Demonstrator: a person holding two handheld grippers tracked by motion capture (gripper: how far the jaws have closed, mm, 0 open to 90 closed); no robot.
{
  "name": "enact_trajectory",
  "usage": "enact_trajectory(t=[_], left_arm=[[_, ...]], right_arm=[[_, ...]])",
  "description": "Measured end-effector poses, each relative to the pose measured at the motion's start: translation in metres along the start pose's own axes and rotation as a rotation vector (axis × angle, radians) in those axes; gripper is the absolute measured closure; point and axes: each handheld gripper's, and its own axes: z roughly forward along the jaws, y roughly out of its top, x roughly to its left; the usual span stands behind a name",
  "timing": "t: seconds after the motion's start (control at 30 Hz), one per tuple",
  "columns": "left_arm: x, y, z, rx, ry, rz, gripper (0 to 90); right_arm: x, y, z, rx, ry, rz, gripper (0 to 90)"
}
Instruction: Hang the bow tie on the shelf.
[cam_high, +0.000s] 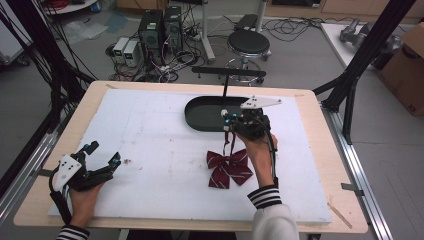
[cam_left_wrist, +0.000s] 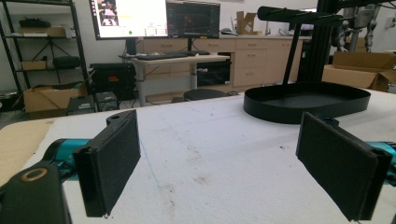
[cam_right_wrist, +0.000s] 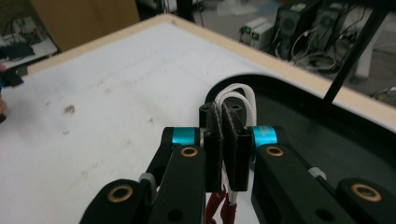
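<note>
High view: the right gripper (cam_high: 229, 121) hangs just in front of the black oval tray (cam_high: 200, 114), pinching the white elastic loop of a dark red striped bow tie (cam_high: 229, 168). The bow dangles below it, its lower end on the white foam board (cam_high: 150, 145), nearer the person than the tray. The left gripper (cam_high: 105, 154) rests far to the tray's left, jaws spread.

Left gripper view: both black pads (cam_left_wrist: 114, 158) stand wide apart with bare board between them; the tray (cam_left_wrist: 308, 101) lies ahead to the right.

Right gripper view: the jaws are pressed together on the white elastic loop (cam_right_wrist: 233, 100), just before the tray's rim (cam_right_wrist: 280, 84).
</note>
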Motion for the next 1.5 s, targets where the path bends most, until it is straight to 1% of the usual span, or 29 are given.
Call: enact_trajectory(t=[0.1,0.13,0.17,0.2,0.23,0.27,0.3,0.4,0.47,0.53,0.57,0.6,0.7,0.73,0.77,0.8,0.83,0.87,0.93,0.97,1.03,1.07,1.2,1.27,1.3,1.4,1.43,1.5], left_arm=[[0.0,0.0,0.0,-0.001,0.0,-0.001,14.0],[0.0,0.0,0.0,-0.001,0.0,-0.001,14.0],[0.0,0.0,0.0,0.0,0.0,-0.001,14.0],[0.0,0.0,0.0,0.0,0.0,-0.001,14.0],[0.0,0.0,0.0,0.0,0.0,-0.001,14.0],[0.0,0.0,0.0,0.0,0.0,-0.001,14.0],[0.0,0.0,0.0,0.001,0.0,-0.001,14.0],[0.0,0.0,0.0,-0.002,0.0,-0.003,14.0],[0.0,0.0,0.0,-0.001,0.001,-0.003,14.0],[0.0,0.0,0.0,-0.001,0.001,-0.005,14.0],[0.0,0.0,0.0,-0.001,0.001,-0.003,14.0],[0.0,0.0,0.0,-0.001,0.001,-0.003,14.0],[-0.001,0.0,0.0,0.0,0.001,-0.001,14.1],[-0.001,0.0,0.0,0.0,0.001,-0.001,14.1],[-0.001,0.0,0.001,0.001,0.001,-0.002,14.1],[0.0,0.0,0.001,0.001,0.001,-0.002,14.1],[0.0,0.0,0.001,0.002,0.001,-0.003,14.1],[0.0,0.0,0.001,0.002,0.001,-0.002,14.1],[-0.001,0.0,0.001,0.004,0.0,0.002,14.1],[-0.001,0.0,0.001,0.007,0.0,0.005,14.1],[-0.001,0.0,0.001,0.006,0.0,0.004,14.1],[-0.001,0.0,0.001,0.007,0.001,0.005,14.1],[-0.001,0.0,0.001,0.006,0.002,0.004,14.1],[-0.001,0.0,0.001,0.005,0.002,0.005,14.1],[-0.001,0.0,0.001,0.004,0.003,0.005,14.1],[-0.001,0.0,0.001,0.004,0.002,0.005,14.1],[-0.001,0.0,0.001,0.004,0.004,0.006,14.1],[-0.001,0.0,0.0,0.002,0.003,0.004,14.1]], right_arm=[[-0.002,0.009,-0.001,-0.025,-0.016,-0.003,87.3],[-0.002,0.009,-0.001,-0.025,-0.016,-0.003,87.3],[-0.004,0.014,-0.002,-0.056,-0.017,0.0,87.3],[-0.004,0.014,-0.002,-0.056,-0.017,0.0,87.3],[-0.006,0.019,-0.002,-0.066,-0.023,0.003,87.3],[-0.007,0.021,-0.003,-0.072,-0.033,-0.005,87.3],[-0.007,0.021,-0.003,-0.072,-0.033,-0.005,87.3],[-0.013,0.028,-0.002,-0.091,-0.052,-0.014,87.3],[-0.018,0.032,-0.002,-0.095,-0.06,-0.004,87.3],[-0.022,0.036,-0.002,-0.115,-0.062,0.008,87.3],[-0.024,0.038,-0.002,-0.119,-0.064,0.011,87.3],[-0.026,0.041,-0.001,-0.123,-0.068,0.002,87.3],[-0.032,0.048,0.001,-0.121,-0.08,0.001,87.3],[-0.032,0.048,0.001,-0.121,-0.08,0.001,87.3],[-0.038,0.053,0.002,-0.135,-0.084,0.005,87.3],[-0.038,0.053,0.002,-0.135,-0.084,0.005,87.3],[-0.041,0.055,0.004,-0.139,-0.088,0.008,87.3],[-0.048,0.059,0.006,-0.143,-0.095,0.015,87.3],[-0.054,0.063,0.009,-0.142,-0.099,0.022,87.3],[-0.057,0.064,0.01,-0.15,-0.104,0.019,87.3],[-0.06,0.065,0.011,-0.157,-0.104,0.02,87.3],[-0.065,0.068,0.014,-0.15,-0.103,0.027,87.3],[-0.071,0.073,0.018,-0.165,-0.104,0.046,87.3],[-0.071,0.076,0.017,-0.195,-0.114,0.027,87.3],[-0.072,0.077,0.017,-0.2,-0.114,0.027,87.3],[-0.074,0.081,0.019,-0.187,-0.121,0.025,87.3],[-0.078,0.082,0.02,-0.184,-0.121,0.031,87.3],[-0.08,0.084,0.021,-0.177,-0.121,0.035,87.3]])
